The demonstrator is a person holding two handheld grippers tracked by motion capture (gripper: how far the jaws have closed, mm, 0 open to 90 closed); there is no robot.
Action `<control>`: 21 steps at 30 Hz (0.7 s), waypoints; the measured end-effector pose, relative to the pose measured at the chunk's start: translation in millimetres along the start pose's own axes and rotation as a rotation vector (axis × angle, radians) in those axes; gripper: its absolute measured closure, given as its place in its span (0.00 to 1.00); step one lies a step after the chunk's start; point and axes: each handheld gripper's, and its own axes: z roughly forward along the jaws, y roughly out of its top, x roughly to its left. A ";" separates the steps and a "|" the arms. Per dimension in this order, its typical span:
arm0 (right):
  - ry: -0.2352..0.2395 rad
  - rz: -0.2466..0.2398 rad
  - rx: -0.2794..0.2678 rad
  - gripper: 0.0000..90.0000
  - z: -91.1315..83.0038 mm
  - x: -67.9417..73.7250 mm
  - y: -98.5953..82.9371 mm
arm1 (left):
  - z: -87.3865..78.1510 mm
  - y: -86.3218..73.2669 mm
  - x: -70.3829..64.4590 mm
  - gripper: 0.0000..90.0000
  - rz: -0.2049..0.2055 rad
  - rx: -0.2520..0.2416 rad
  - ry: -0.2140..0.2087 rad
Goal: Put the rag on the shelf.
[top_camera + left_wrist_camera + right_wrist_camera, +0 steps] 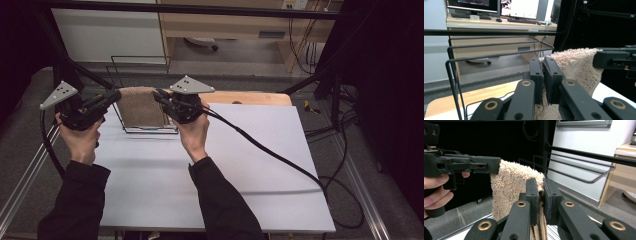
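Both grippers, left gripper point(543, 82) and right gripper point(541, 202), pinch soft, light, floppy towel point(140, 106) at top edge corners over wire rack point(131, 67); grip there.

Beige fluffy towel point(141, 106) on a thin black wire rack point(122, 80), over a pale grey table top point(200, 165).

Both black two-jaw grippers, left gripper point(114, 96) and right gripper point(159, 95), carry grey triangular plates dotted with small dark holes; brass-coloured rivets mark their arms. Far edge: light wooden board point(250, 97).

Beige towel point(141, 106) of rough looped terry cloth, thin black metal wire rack point(131, 70), matt black plastic tongs point(540, 191) with brass-coloured rivets, smooth matt white surface point(210, 170), pale wood board point(252, 97) behind
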 end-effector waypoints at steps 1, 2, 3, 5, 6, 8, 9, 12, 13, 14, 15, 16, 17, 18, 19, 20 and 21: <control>0.000 -0.002 -0.003 0.93 0.8 -0.1 1.4 | -0.3 1.1 0.3 0.94 0.001 -0.003 0.001; 0.000 -0.001 -0.004 0.93 1.2 0.0 2.3 | -0.6 2.9 0.6 0.94 0.003 -0.007 0.004; -0.001 -0.001 -0.008 0.93 1.9 0.6 3.8 | -0.9 3.8 0.9 0.94 0.003 -0.010 0.006; -0.002 -0.007 -0.011 0.93 3.0 1.4 6.5 | -1.7 6.6 2.1 0.94 0.003 -0.017 0.008; -0.003 -0.011 -0.013 0.93 3.4 1.9 7.9 | -1.9 7.6 2.4 0.94 0.004 -0.021 0.010; -0.004 -0.016 -0.019 0.93 4.7 2.6 11.3 | -2.8 10.7 3.5 0.94 0.005 -0.031 0.013; -0.004 -0.020 -0.022 0.93 5.3 2.7 13.0 | -3.1 11.9 3.9 0.94 0.005 -0.035 0.013; -0.006 -0.023 -0.029 0.93 7.6 3.5 18.5 | -4.3 16.7 5.3 0.95 0.007 -0.049 0.019; -0.006 -0.026 -0.030 0.93 8.1 3.7 20.0 | -4.6 18.4 5.8 0.95 0.009 -0.053 0.020; -0.007 -0.028 -0.034 0.93 8.7 3.9 22.1 | -5.0 20.5 6.3 0.95 0.009 -0.058 0.022; -0.008 -0.029 -0.037 0.93 9.6 4.3 24.9 | -5.2 21.8 6.6 0.95 0.009 -0.061 0.022; -0.010 -0.034 -0.039 0.93 10.1 4.4 26.6 | -5.4 24.1 7.3 0.95 0.009 -0.065 0.025; -0.012 -0.037 -0.039 0.93 11.1 4.7 29.6 | -5.6 26.0 7.9 0.95 0.010 -0.068 0.026; -0.014 -0.042 -0.042 0.93 12.0 4.8 31.9 | -5.8 27.9 8.6 0.95 0.011 -0.072 0.027; -0.014 -0.042 -0.047 0.93 12.7 4.8 34.1 | -5.8 29.9 9.2 0.95 0.011 -0.076 0.027; -0.013 -0.041 -0.049 0.93 13.3 4.7 36.0 | -5.8 31.7 9.9 0.95 0.012 -0.079 0.026; -0.015 -0.041 -0.053 0.93 13.9 4.5 37.6 | -5.7 33.5 10.4 0.95 0.012 -0.082 0.028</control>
